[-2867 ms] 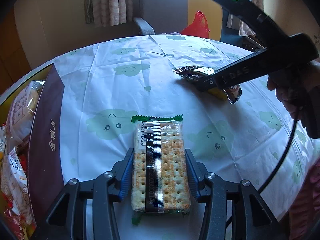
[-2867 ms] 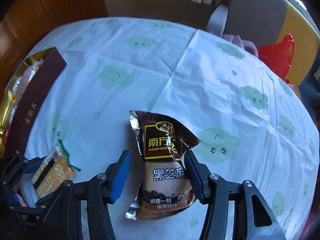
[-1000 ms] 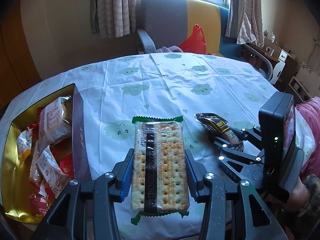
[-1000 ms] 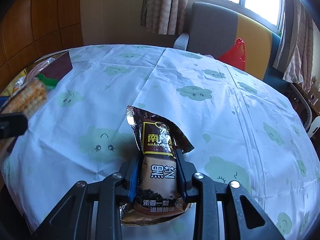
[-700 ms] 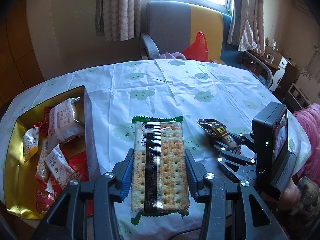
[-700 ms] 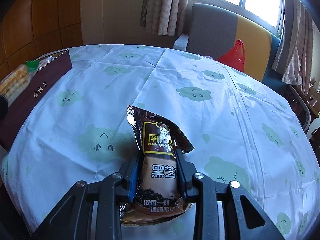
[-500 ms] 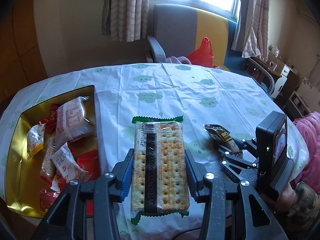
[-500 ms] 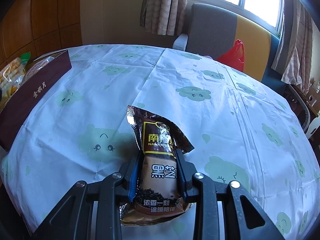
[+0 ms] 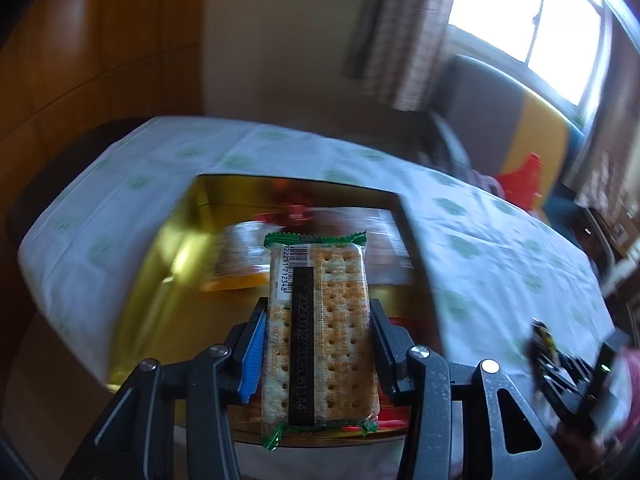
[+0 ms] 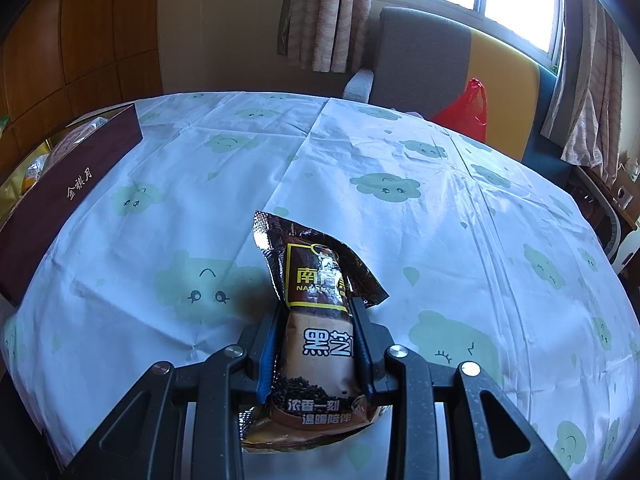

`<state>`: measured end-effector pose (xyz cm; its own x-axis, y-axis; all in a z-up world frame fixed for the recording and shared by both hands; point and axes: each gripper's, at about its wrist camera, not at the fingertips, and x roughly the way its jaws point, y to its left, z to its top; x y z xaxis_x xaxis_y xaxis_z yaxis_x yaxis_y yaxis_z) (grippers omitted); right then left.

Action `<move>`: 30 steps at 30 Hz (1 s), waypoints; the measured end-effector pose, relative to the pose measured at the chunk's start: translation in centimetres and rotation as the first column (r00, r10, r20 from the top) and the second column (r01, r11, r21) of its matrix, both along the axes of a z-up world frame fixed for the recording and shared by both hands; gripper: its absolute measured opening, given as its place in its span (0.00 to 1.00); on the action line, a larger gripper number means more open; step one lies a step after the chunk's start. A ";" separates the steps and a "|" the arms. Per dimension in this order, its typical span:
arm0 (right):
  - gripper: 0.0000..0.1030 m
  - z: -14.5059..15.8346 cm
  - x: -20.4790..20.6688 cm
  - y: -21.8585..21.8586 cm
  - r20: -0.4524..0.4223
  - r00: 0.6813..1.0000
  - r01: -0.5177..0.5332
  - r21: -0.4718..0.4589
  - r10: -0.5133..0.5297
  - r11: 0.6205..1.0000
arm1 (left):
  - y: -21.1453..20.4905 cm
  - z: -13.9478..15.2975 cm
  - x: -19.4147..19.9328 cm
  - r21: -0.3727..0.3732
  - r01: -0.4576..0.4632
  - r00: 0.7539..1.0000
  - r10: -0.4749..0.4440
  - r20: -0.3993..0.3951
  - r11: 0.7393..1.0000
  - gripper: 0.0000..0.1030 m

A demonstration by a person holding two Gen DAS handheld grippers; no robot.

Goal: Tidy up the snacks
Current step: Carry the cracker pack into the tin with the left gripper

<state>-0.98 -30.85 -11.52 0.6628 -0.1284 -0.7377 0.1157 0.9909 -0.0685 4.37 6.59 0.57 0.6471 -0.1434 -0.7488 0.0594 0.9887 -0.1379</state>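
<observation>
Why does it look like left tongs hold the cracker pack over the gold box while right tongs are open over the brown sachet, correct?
Not open. The right wrist view shows the right tongs shut on the brown foil sachet. The left tongs do hold the clear green-edged cracker pack over the gold-lined box.

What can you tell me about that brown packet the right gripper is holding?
The brown packet is a glossy foil sachet printed with white Chinese characters and a yellow-framed logo. Its crinkled top flares out and leans left. The right gripper is shut on its middle, pinching it from both sides, above the tablecloth. Whether its lower end touches the cloth is unclear.
</observation>
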 end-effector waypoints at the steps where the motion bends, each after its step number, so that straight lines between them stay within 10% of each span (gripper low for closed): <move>1: 0.32 0.0 0.0 0.0 -0.001 1.000 0.000 0.000 0.000 1.000 | 1.4 -0.4 0.4 -0.003 -0.033 0.999 0.033 -0.014 0.999 0.45; 18: 0.32 -0.1 0.3 0.2 -0.010 1.000 0.019 -0.007 -0.019 1.000 | 4.1 -7.2 4.8 0.087 -0.073 0.977 0.089 -0.195 0.994 0.48; 23: 0.32 -0.1 0.3 0.3 -0.012 1.000 0.022 -0.008 -0.022 1.000 | 4.6 -6.9 4.2 0.072 -0.087 0.980 0.098 -0.172 0.994 0.62; 30: 0.32 -0.1 0.2 0.3 -0.008 1.000 0.026 -0.005 -0.026 1.000 | 4.7 -5.1 2.4 0.129 -0.095 0.989 0.109 -0.104 0.987 0.55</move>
<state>-0.75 -30.58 -11.61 0.6534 -0.1488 -0.7422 0.1404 0.9873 -0.0744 6.79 11.30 -4.48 0.5658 0.0174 -0.8244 -0.0513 0.9986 -0.0142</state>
